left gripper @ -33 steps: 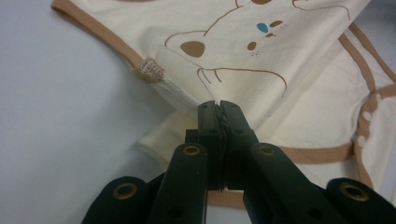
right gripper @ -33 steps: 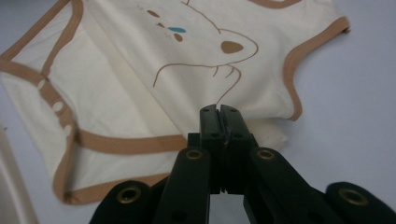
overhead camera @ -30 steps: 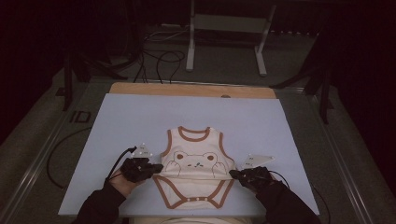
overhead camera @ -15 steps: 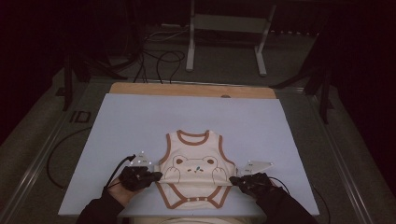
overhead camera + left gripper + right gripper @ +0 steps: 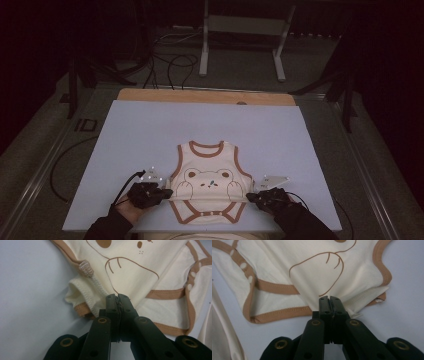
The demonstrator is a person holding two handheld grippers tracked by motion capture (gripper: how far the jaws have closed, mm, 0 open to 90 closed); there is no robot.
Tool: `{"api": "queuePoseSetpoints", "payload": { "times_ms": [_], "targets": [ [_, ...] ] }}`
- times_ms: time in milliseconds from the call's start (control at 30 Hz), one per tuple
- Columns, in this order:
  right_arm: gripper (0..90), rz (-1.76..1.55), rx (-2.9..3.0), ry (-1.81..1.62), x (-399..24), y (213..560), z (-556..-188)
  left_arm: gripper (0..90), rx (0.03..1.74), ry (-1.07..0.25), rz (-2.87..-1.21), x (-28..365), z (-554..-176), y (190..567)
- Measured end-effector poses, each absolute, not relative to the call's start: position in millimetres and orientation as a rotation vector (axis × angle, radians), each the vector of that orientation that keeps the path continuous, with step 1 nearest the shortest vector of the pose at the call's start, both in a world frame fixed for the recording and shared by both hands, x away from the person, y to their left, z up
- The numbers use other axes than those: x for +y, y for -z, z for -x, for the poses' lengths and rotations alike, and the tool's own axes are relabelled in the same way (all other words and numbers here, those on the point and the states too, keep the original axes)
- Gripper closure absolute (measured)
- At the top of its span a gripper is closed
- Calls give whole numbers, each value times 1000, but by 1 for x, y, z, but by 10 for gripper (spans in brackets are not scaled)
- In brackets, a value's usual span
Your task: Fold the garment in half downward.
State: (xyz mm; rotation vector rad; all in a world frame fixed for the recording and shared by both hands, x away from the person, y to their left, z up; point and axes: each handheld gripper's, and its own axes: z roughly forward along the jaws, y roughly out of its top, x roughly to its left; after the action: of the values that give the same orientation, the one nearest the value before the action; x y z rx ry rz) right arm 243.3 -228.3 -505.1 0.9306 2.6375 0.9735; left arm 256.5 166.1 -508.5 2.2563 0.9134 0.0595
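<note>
left hand-held gripper pinches the bodysuit at its left side seam, right hand-held gripper pinches its right side; garment flat on surface.

A cream bodysuit with brown trim and bear print lies face up. Its lower part is folded up, near the table's near edge.

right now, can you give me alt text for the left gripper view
The left claw, jaws shut, pinches the side edge of a cream baby bodysuit with brown trim and a brown cartoon-animal print. The garment lies on a pale lavender table cover, its edge bunched up just left of the claw.
</note>
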Motion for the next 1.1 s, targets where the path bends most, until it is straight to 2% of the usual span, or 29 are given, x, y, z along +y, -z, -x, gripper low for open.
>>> {"api": "queuePoseSetpoints", "payload": {
  "times_ms": [733, 833, 900, 967, 1100],
  "targets": [
    [873, -894, 2637, -980, -229, 511, -242, 840, 880, -78, -2283, 165, -256, 510],
    [766, -880, 2656, -1018, -231, 506, -243, 739, 869, -66, -2273, 165, -256, 507],
    [681, -874, 2643, -1064, -233, 500, -243, 593, 882, -92, -2264, 166, -257, 503],
    [581, -853, 2632, -1092, -233, 495, -242, 543, 888, -90, -2237, 169, -260, 496],
    [408, -850, 2614, -1131, -231, 488, -244, 372, 857, -103, -2232, 169, -262, 486]
  ]
}}
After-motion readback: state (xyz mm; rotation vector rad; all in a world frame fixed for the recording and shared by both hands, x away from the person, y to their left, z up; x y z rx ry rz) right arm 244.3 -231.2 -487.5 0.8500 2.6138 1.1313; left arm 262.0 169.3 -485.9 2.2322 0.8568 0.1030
